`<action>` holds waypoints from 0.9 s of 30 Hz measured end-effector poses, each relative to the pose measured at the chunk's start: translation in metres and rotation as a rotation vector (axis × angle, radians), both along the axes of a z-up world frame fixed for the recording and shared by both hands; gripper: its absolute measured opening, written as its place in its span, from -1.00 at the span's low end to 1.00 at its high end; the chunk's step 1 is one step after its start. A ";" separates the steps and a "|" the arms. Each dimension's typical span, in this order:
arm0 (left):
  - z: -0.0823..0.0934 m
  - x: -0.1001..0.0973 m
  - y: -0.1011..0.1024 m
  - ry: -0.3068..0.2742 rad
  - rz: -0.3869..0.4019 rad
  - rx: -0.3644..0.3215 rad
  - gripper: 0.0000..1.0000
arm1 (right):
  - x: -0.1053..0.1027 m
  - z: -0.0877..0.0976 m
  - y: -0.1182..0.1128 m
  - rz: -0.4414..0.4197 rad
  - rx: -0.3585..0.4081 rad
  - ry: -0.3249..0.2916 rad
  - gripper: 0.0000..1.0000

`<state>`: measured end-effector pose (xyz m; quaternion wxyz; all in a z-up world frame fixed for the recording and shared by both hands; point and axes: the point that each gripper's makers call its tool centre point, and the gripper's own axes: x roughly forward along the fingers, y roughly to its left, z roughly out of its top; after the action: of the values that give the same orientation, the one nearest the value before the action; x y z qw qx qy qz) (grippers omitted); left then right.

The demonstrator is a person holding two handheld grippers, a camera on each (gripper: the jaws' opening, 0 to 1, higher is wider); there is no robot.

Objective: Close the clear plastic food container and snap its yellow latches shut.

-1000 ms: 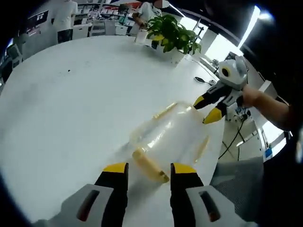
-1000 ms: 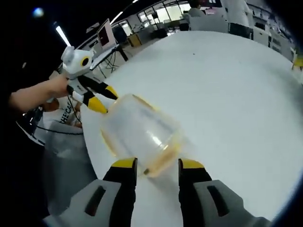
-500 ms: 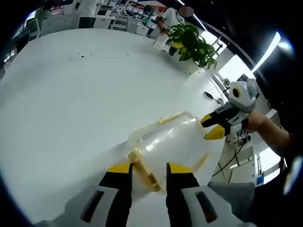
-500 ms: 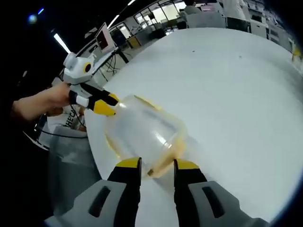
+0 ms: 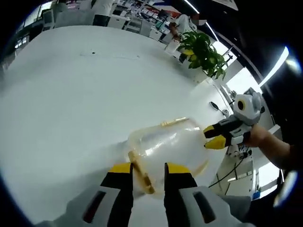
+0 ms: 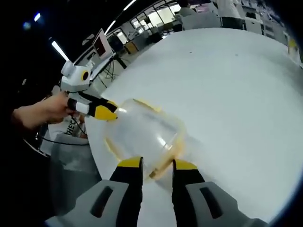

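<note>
Nearest, my left gripper (image 5: 142, 169) has its yellow-tipped jaws narrowed around a yellow latch (image 5: 142, 171) on the near edge of the clear plastic food container (image 5: 168, 144), and my right gripper (image 6: 156, 164) has its jaws likewise closed in on the latch (image 6: 163, 163) of the opposite edge. Beyond them, the container lies at the edge of a white table (image 5: 71, 94), with each gripper's tips at its far side in the other's view. Farthest, a potted plant (image 5: 203, 54) stands at the table's far edge.
</note>
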<state>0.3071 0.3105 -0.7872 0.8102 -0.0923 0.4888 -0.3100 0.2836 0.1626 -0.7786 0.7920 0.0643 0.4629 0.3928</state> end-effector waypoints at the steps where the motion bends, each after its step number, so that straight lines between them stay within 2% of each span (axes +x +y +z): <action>1: 0.000 0.000 -0.002 0.002 0.001 -0.001 -0.65 | 0.000 -0.001 0.001 0.000 -0.005 0.001 -0.60; 9: 0.000 0.000 -0.002 0.033 -0.010 0.018 -0.62 | -0.003 -0.002 0.001 0.002 -0.036 0.018 -0.58; 16: 0.001 -0.001 0.000 0.031 0.013 0.007 -0.60 | -0.007 -0.002 0.000 -0.024 -0.018 0.004 -0.57; 20: 0.002 -0.001 -0.003 0.017 -0.008 0.023 -0.58 | -0.007 -0.001 0.002 -0.039 -0.024 0.002 -0.56; 24: 0.007 0.002 -0.001 -0.080 -0.077 0.097 -0.57 | -0.007 -0.001 0.002 -0.025 -0.056 -0.036 -0.55; 25: 0.009 0.003 -0.002 -0.129 -0.104 0.129 -0.56 | -0.006 0.000 0.002 -0.021 -0.060 -0.039 -0.55; 27: 0.012 0.004 -0.003 -0.189 -0.127 0.171 -0.56 | -0.006 0.000 0.003 -0.001 -0.084 -0.059 -0.54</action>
<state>0.3107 0.3078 -0.7752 0.8363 0.0380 0.4397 -0.3252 0.2777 0.1651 -0.7783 0.8074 0.0196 0.4555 0.3744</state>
